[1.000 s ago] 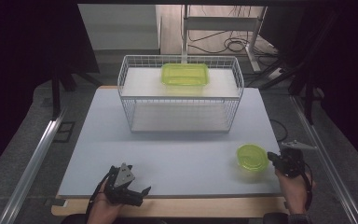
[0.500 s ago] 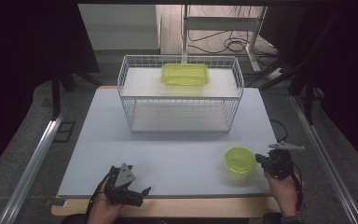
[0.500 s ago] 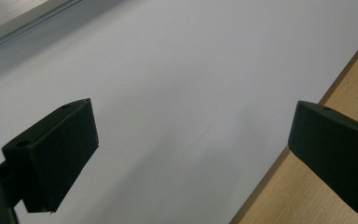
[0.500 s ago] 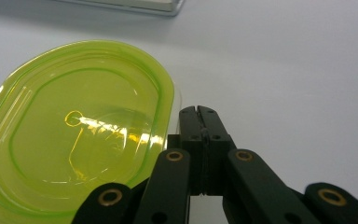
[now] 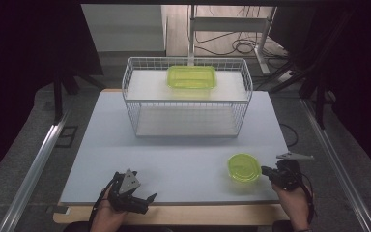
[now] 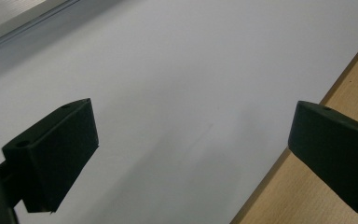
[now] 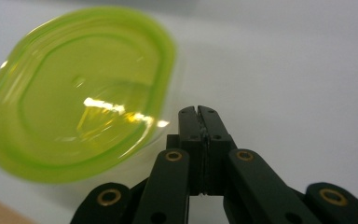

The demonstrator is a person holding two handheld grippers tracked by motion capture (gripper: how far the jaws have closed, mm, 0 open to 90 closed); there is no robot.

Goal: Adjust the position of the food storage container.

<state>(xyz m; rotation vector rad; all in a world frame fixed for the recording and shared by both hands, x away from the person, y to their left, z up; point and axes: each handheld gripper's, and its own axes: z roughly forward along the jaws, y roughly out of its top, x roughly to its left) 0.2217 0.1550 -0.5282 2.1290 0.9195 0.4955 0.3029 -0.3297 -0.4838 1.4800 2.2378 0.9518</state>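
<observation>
A translucent green lid (image 5: 244,166) lies flat on the white mat near the front right. My right gripper (image 5: 266,170) is just right of it, its jaws pressed together at the lid's near edge. In the right gripper view the shut right gripper (image 7: 198,112) pinches the thin clear rim of the lid (image 7: 74,93). My left gripper (image 5: 145,204) rests at the front left edge of the mat. In its own view the left gripper (image 6: 191,154) stands wide open with only the mat between the jaws.
A white wire basket (image 5: 186,100) stands at the back of the mat (image 5: 174,145), with a green container (image 5: 192,77) on its raised shelf. The table's wooden edge (image 6: 354,79) runs beside the left gripper. Metal rails flank the table.
The right gripper has moved left along the front of the mat, and the green lid has moved left with it. The left gripper has stayed in place.
</observation>
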